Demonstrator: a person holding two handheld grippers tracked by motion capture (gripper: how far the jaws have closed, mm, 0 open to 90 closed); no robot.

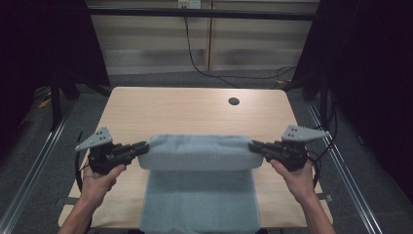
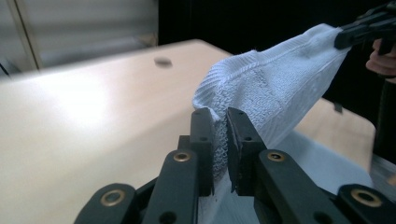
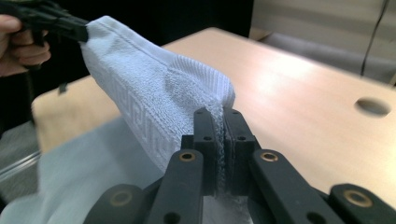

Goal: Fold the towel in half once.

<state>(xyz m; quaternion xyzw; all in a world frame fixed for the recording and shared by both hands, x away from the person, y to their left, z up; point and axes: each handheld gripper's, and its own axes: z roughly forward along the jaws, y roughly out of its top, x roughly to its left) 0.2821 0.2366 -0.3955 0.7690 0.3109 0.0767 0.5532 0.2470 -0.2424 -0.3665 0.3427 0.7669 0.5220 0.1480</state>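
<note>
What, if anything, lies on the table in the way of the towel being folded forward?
Nothing visible does. The towel is pinched at both corners, and the table beyond it is bare wood apart from a small round hole near the far edge.

Light wooden bench point(image 1: 146, 109) with rounded corners, round cable hole point(image 1: 234, 101) near its far right edge, pale blue towel point(image 1: 199, 195) with its lower part lying flat on the near middle, reaching the near edge, grey floor point(image 1: 39, 161) around.
</note>
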